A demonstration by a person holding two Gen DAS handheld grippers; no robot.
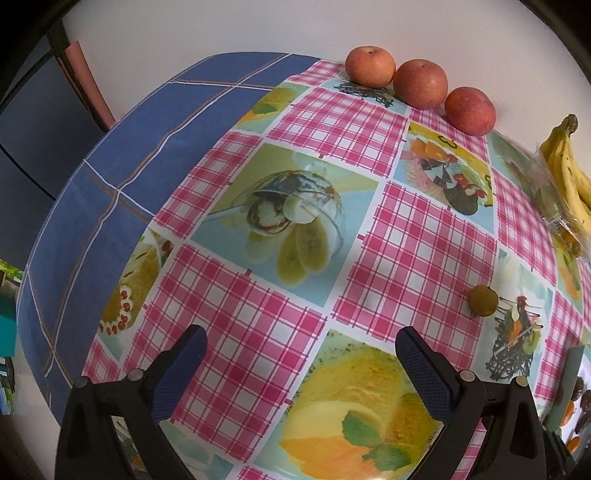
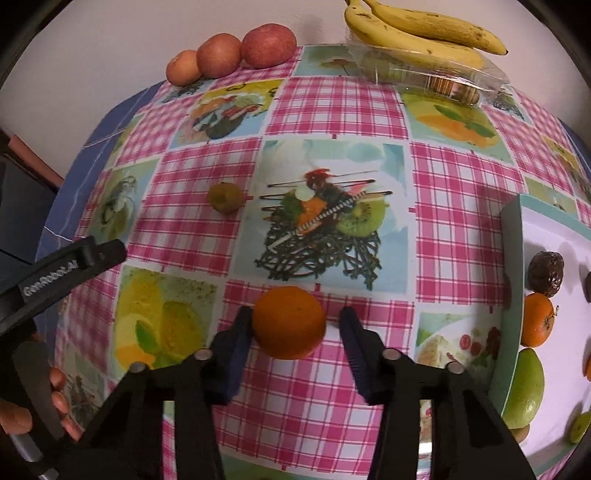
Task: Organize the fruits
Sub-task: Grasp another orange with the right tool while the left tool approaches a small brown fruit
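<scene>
Right gripper [image 2: 295, 328] straddles a round orange fruit [image 2: 289, 322] on the pink-checked oilcloth table [image 2: 332, 99].

Its left pad touches the fruit; the right pad stands just apart, so no pinch yet. The left gripper [image 1: 299, 354] hangs spread wide over bare cloth. A small olive-brown fruit [image 2: 226, 197] sits at ten o'clock, three red apples [image 2: 229, 55] at eleven, yellow bananas [image 2: 417, 33] at one, and a teal-rimmed white tray [image 2: 511, 295] at three.

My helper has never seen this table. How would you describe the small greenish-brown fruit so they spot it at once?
Start at the row of three apples along the wall. Come toward the table's middle, to the pink check square left of the printed kiwi dessert picture. The small fruit sits alone there, dull olive-brown and much smaller than the orange.
</scene>
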